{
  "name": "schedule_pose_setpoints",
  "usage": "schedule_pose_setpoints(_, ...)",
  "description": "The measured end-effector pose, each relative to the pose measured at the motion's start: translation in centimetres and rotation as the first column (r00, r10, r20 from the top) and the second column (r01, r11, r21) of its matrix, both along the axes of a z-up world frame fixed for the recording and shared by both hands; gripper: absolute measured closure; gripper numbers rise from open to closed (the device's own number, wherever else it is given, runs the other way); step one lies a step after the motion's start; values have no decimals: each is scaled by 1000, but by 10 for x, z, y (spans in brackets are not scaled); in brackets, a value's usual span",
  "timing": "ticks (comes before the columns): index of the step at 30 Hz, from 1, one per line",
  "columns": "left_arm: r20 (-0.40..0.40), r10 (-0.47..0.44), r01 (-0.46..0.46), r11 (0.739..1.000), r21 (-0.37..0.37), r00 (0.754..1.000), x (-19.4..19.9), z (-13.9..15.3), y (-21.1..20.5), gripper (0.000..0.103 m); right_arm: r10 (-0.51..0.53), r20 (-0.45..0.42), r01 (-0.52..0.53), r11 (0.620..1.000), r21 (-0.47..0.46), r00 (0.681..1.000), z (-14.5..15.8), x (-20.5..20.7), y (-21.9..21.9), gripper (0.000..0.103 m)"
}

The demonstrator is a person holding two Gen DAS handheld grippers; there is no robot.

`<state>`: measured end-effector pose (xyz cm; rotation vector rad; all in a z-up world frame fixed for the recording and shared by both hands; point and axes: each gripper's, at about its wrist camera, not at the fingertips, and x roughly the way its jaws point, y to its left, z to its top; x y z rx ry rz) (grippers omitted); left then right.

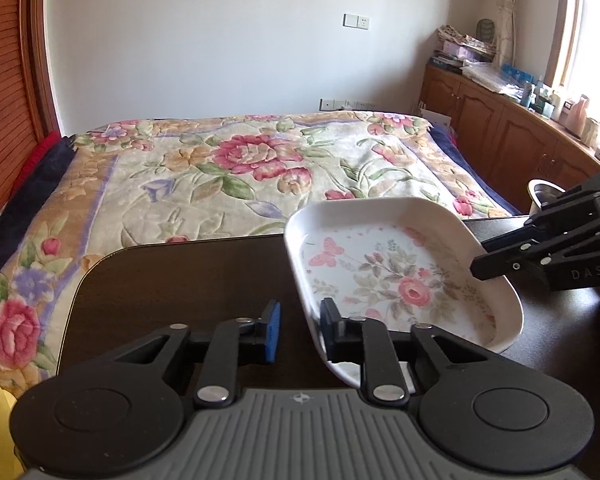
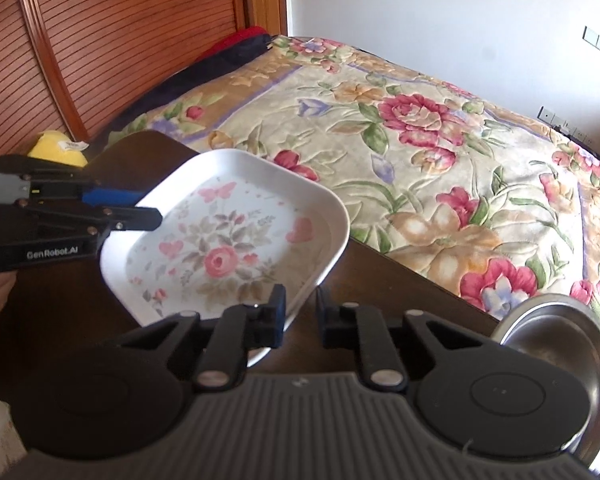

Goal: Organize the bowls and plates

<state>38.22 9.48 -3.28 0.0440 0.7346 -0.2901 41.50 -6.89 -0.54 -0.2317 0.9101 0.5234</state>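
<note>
Both grippers are at the floral square plate (image 1: pixel 396 276), which sits tilted above the dark wooden table (image 1: pixel 188 280), in the lower right of the left wrist view. The left gripper (image 1: pixel 300 330) comes in low and level at the plate's near corner; its jaws stand moderately apart, the rim just inside the right-hand finger (image 1: pixel 329 322), nothing pinched. The right gripper (image 2: pixel 300 312) reaches in from the opposite side, jaws likewise parted, the plate's edge beside its left-hand finger (image 2: pixel 278 312). From this view the left gripper appears at centre left, jaws lying flat over the plate's rim. A steel bowl (image 2: pixel 556 344) rests at lower right, near the table's edge. The flowered bedspread (image 2: pixel 440 140) fills the background.
</note>
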Motion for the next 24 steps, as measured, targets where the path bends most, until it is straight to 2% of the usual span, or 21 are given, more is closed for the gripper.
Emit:
schedule_pose_setpoints(8,0,-8,8,1000,-4,1000,0,-1,-1,83,-2,-27,2,1000,-2,1000,-3,3,3,86)
schedule_pose_setpoints(9,-2,-8,8,1000,-4,1000,0,-1,-1,84,-5,-26,5,1000,-1,1000,-3,3,3,86)
schedule_pose_setpoints(10,-6,-12,12,1000,0,1000,-1,0,-2,91,-7,-23,8,1000,5,1000,-2,1,3,86)
schedule_pose_setpoints(12,-23,-14,14,1000,7,1000,-4,2,-4,90,7,-11,-7,1000,2,1000,0,-4,4,86)
schedule_pose_setpoints(15,-34,-14,13,1000,-20,999,-10,7,2,90,14,-12,-14,1000,22,1000,4,-10,0,87)
schedule_pose_setpoints(24,0,-17,17,1000,-7,1000,-44,28,-3,90,8,-3,-8,997,80,1000,16,-32,-9,88)
